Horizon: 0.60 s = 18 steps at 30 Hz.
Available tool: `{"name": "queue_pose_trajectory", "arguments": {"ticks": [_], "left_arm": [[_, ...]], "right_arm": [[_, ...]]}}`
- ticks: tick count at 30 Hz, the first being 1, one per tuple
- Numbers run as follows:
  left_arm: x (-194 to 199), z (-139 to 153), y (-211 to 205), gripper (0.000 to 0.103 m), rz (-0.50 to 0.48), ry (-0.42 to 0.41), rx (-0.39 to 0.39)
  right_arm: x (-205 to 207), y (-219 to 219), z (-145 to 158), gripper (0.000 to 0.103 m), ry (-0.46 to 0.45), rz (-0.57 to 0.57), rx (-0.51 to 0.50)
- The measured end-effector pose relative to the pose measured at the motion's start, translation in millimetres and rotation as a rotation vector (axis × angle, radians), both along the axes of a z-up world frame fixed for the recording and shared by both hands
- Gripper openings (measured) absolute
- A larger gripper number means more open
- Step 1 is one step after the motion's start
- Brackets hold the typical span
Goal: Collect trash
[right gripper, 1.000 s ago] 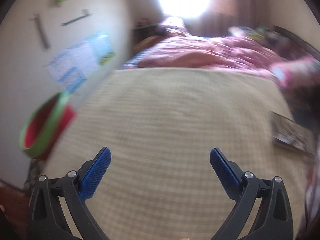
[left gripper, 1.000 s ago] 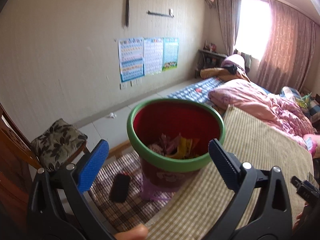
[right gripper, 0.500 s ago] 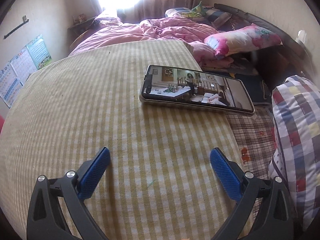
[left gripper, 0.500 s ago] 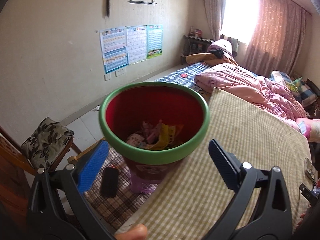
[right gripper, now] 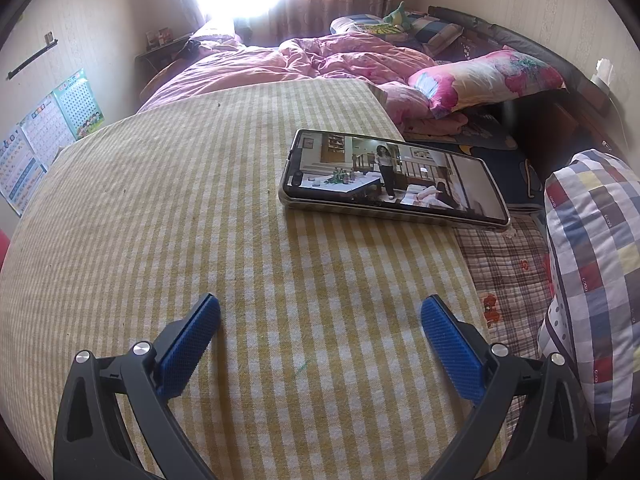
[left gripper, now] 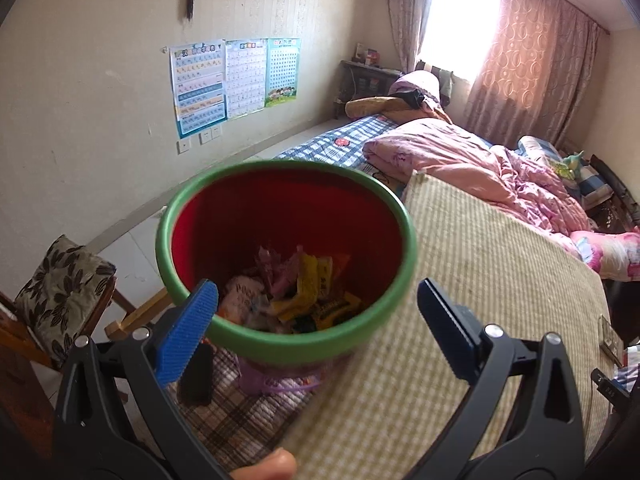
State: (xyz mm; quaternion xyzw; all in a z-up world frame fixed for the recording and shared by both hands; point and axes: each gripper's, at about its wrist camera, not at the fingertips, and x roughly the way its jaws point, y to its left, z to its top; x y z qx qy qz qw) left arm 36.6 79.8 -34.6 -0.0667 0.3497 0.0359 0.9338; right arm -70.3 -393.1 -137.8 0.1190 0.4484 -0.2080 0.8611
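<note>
A red bin with a green rim (left gripper: pixel 403 240) stands beside the left edge of the bed's yellow checked cloth (left gripper: pixel 472 280). Several crumpled wrappers (left gripper: pixel 304 292) lie inside it. My left gripper (left gripper: pixel 318 316) is open and empty, just above the bin's near rim, its left pad (left gripper: pixel 188 332) over the rim. My right gripper (right gripper: pixel 320 340) is open and empty, low over the yellow checked cloth (right gripper: pixel 180 208). No loose trash shows on the cloth in the right wrist view.
A phone (right gripper: pixel 392 178) with a lit screen lies on the cloth ahead right of my right gripper. Pink quilt (right gripper: pixel 304 60) and pillows (right gripper: pixel 488 76) lie beyond. A cushioned chair (left gripper: pixel 56 280) and a black object (left gripper: pixel 196 376) on a plaid mat sit left of the bin.
My left gripper has come closer to the bin, now over its near rim. My right gripper swung right from the bin side toward the phone, then settled.
</note>
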Motion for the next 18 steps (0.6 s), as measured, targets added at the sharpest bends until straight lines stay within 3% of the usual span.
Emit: {"name": "queue_pose_trajectory", "arguments": {"ticks": [6,18], "left_arm": [[24.1,3.2,57.6,0.098,0.009,-0.036,-0.008],[47.8,-24.3,182.4,0.098,0.089,0.029,-0.027]], "right_arm": [[-0.2,0.3,0.2,0.097,0.000,0.000,0.000],[0.3,0.1,0.0,0.097,0.000,0.000,0.001]]}}
